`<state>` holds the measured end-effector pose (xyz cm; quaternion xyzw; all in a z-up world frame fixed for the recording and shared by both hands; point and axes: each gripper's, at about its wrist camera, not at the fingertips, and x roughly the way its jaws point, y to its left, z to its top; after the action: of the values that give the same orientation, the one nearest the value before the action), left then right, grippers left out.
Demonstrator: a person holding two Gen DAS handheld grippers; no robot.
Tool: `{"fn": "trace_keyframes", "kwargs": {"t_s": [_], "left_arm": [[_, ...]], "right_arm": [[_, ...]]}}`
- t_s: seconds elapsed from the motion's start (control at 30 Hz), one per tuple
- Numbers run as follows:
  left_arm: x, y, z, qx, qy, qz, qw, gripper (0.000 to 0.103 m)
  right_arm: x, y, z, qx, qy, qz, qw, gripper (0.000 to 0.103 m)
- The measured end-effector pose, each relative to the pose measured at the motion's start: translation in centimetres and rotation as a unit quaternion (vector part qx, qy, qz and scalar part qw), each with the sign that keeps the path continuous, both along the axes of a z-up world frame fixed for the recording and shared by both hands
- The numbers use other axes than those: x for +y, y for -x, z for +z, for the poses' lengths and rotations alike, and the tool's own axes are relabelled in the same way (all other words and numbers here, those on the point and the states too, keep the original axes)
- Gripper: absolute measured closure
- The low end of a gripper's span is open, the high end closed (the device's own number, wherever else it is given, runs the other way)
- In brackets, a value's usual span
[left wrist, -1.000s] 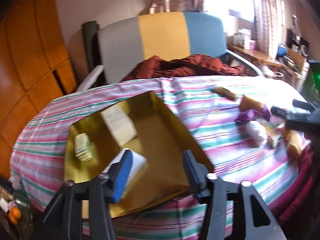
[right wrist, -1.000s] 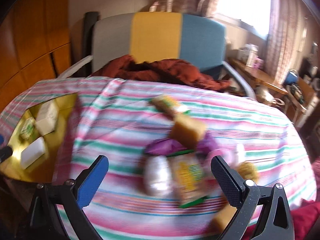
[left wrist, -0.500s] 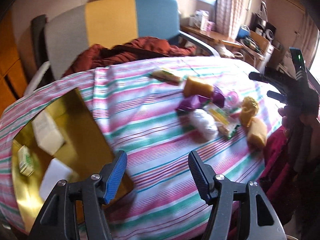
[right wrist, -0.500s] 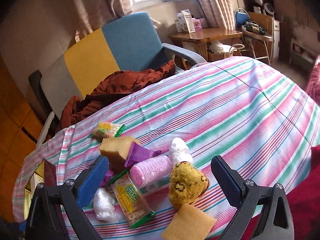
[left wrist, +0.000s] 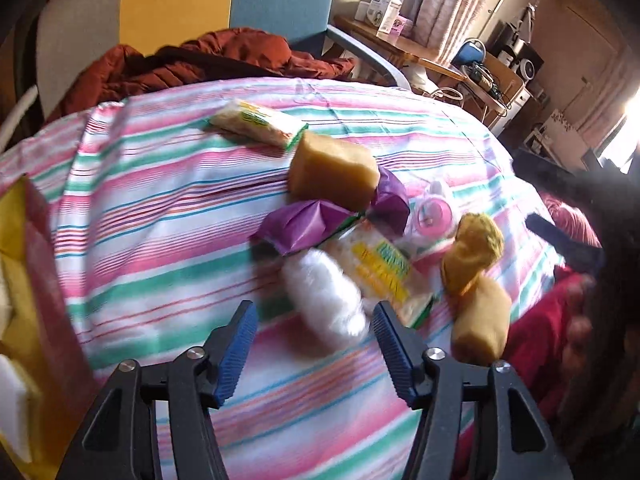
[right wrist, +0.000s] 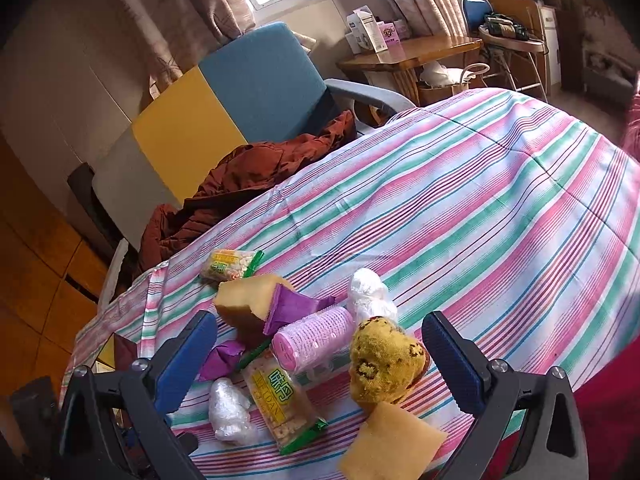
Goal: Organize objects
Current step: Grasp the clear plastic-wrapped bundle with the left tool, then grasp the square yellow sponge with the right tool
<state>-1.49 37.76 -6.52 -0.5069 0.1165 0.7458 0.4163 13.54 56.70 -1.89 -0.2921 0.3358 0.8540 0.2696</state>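
While blur smears the white bundle [left wrist: 324,296], both tools stand spread; left [left wrist: 314,344] just narrowing, empty.

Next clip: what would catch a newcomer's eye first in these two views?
The jumble of small things on the striped cloth: a pink roller, a yellow knitted lump, snack packs and sponges, all bunched near the table's edge. Behind the table, a chair in grey, yellow and blue panels holds a rust-red jacket. In the left view, the left tool stands open just short of a white wrapped bundle.
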Motion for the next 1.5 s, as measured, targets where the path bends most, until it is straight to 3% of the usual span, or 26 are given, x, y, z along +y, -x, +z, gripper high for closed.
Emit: {"fn": "trace_keyframes", "kwargs": {"t_s": [0.17, 0.33, 0.4, 0.53, 0.73, 0.87, 1.07, 1.2, 1.3, 1.43, 1.5], "left_arm": [[2.7, 1.0, -2.5, -0.014, 0.032, 0.007, 0.9994, 0.060], [2.2, 0.7, -3.7, -0.001, 0.011, -0.013, 0.9999, 0.060], [1.2, 0.5, -3.9, 0.002, 0.008, -0.018, 0.9998, 0.068], [-0.9, -0.7, -3.5, 0.019, 0.018, -0.027, 0.9993, 0.068], [-4.4, -3.3, -3.3, 0.054, 0.025, -0.053, 0.9968, 0.068], [-5.7, -4.7, -3.5, 0.080, 0.030, -0.067, 0.9941, 0.068], [-6.0, -4.4, -3.6, 0.069, 0.017, -0.064, 0.9954, 0.068], [-6.1, -4.5, -3.7, 0.072, 0.010, -0.063, 0.9953, 0.068], [-6.3, -4.3, -3.7, 0.063, 0.003, -0.060, 0.9962, 0.068], [-6.6, -4.2, -3.8, 0.060, -0.006, -0.061, 0.9963, 0.068], [-6.7, -4.1, -3.8, 0.058, -0.008, -0.061, 0.9964, 0.068]], "right_arm": [[0.3, 0.0, -0.2, 0.005, 0.011, 0.003, 1.000, 0.000], [0.9, -0.3, -0.3, 0.011, 0.019, -0.006, 1.000, 0.000], [1.4, -0.7, -0.3, 0.018, 0.025, -0.017, 0.999, 0.000], [1.6, -0.6, -0.6, 0.021, 0.038, -0.015, 0.999, 0.000], [0.0, 0.7, 0.0, 0.005, -0.001, 0.018, 1.000, 0.000], [0.5, 0.1, -0.3, -0.002, 0.005, 0.001, 1.000, 0.000], [1.2, -2.0, 0.6, -0.004, 0.022, -0.020, 1.000, 0.000], [1.1, -2.9, 1.1, -0.046, 0.014, -0.004, 0.999, 0.000], [0.3, -2.5, 0.0, -0.120, 0.021, 0.041, 0.992, 0.000], [-1.9, -1.3, -2.5, -0.209, 0.016, 0.121, 0.970, 0.000], [-3.0, -0.2, -4.0, -0.259, 0.007, 0.164, 0.952, 0.000]]}}
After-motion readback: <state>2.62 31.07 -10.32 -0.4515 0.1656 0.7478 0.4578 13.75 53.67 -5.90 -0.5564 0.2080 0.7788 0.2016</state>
